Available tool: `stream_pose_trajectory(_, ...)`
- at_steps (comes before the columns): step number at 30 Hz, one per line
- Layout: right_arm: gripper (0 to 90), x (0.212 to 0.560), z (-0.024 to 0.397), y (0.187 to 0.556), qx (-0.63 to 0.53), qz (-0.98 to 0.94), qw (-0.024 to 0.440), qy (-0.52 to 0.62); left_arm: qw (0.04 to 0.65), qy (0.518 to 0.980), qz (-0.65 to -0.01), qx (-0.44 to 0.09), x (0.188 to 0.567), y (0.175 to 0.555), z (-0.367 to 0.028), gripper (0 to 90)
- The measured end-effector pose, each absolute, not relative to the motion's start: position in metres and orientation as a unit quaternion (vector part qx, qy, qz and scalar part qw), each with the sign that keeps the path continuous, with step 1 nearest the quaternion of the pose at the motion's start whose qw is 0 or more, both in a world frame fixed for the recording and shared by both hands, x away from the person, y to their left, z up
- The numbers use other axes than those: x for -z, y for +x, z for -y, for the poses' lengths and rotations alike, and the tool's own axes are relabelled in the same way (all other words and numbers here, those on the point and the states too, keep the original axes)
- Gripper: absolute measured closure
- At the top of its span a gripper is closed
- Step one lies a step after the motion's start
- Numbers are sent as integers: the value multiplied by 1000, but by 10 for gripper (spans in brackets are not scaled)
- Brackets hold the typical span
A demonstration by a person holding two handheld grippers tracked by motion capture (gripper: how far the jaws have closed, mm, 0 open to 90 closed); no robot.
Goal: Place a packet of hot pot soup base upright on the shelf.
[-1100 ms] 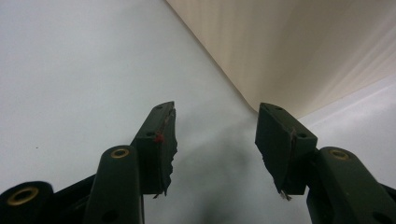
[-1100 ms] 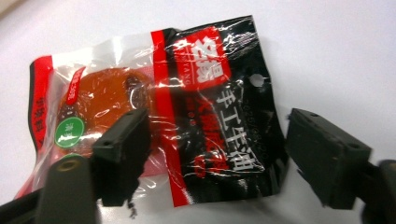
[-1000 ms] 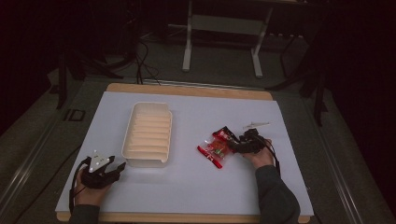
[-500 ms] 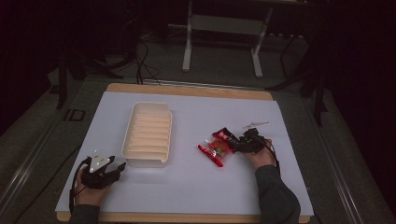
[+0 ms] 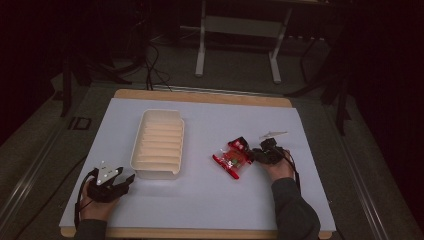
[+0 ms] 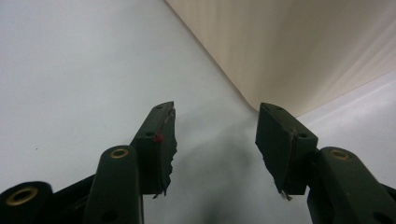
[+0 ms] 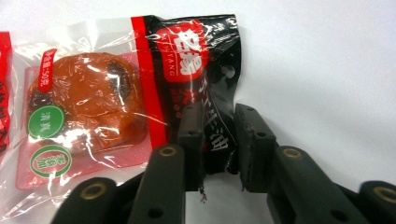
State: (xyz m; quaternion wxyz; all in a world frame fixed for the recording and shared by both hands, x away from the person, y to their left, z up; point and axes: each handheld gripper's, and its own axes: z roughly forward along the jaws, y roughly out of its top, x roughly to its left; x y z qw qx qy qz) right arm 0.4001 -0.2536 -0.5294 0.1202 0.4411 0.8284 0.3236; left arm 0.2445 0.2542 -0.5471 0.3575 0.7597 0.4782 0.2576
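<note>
Right gripper view shows the snack packet close up: it is a clear plastic bag with red borders and a black end that carries a red label with white characters. Through the clear part a brown, glossy piece of food is visible, and two round green stickers sit on the front. The black end lies between the two jaws of the right gripper, which have just been closing and now pinch this edge. At the far left edge a bit of another red packet is visible, so I count two packets here.

From the high view, the snack packet lies on the white sheet of the bench, right of the middle, with the right gripper just beside it. One cream tray with ribs inside stands left of the packet, apart from it. Near the tray's front corner the left gripper rests on the bench; in the left gripper view its jaws are spread with nothing between them, close to the tray wall.
</note>
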Motion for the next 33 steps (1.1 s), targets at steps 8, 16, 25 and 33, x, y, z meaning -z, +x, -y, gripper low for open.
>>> stream_pose_trajectory(8,884,524,251,395,-327,-839,121,418,357,760,-479,-257,547,245,-254,476)
stream_pose_trajectory(16,889,521,250,393,-328,-842,125,409,358,759,-479,-257,547,245,-254,476)
stream_pose_trajectory(25,890,515,249,392,-340,-840,134,401,359,759,-479,-257,547,245,-255,476)
stream_pose_trajectory(33,892,505,246,390,-358,-838,148,385,359,759,-479,-257,547,245,-255,476)
